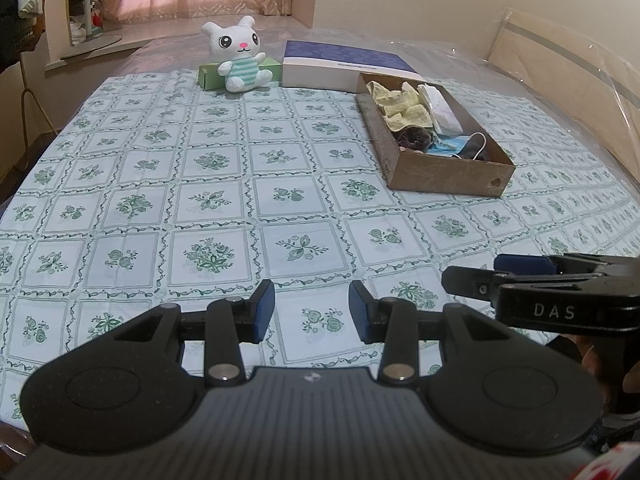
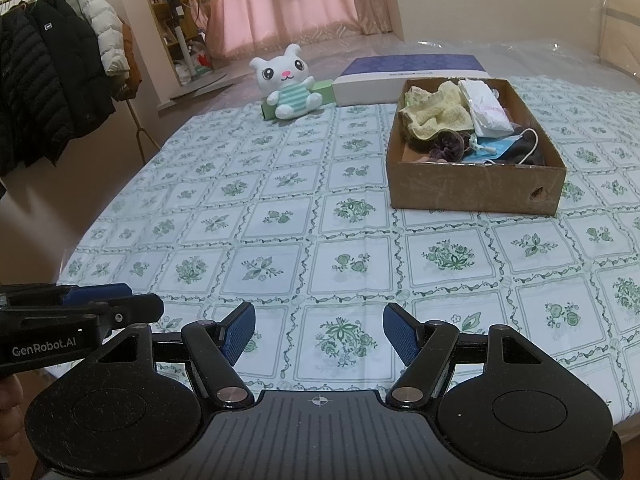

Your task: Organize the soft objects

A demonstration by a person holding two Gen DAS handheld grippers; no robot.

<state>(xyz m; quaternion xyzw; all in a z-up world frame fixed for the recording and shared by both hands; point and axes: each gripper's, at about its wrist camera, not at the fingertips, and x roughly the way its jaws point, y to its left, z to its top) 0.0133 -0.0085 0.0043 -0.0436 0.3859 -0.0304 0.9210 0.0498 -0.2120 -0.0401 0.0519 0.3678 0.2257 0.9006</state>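
Observation:
A brown cardboard box (image 1: 448, 176) (image 2: 476, 188) stands on the flowered tablecloth at the right. It holds a yellow cloth (image 1: 404, 108) (image 2: 436, 114), a white packet (image 1: 440, 110) (image 2: 486, 110), a dark scrunchie (image 1: 414, 138) (image 2: 450, 142) and a blue face mask (image 1: 452, 148) (image 2: 496, 148). A white plush bunny (image 1: 240, 56) (image 2: 288, 82) sits at the far edge against a green box (image 1: 208, 74) (image 2: 324, 92). My left gripper (image 1: 312, 310) is open and empty, low over the near cloth. My right gripper (image 2: 319, 334) is open and empty beside it.
A white and purple flat box (image 1: 344, 66) (image 2: 408, 74) lies behind the cardboard box. A coat rack with jackets (image 2: 52, 80) stands at the left. Clear plastic sheeting (image 1: 560, 80) covers the surface beyond the cloth. Pink curtains (image 2: 300, 4) hang at the back.

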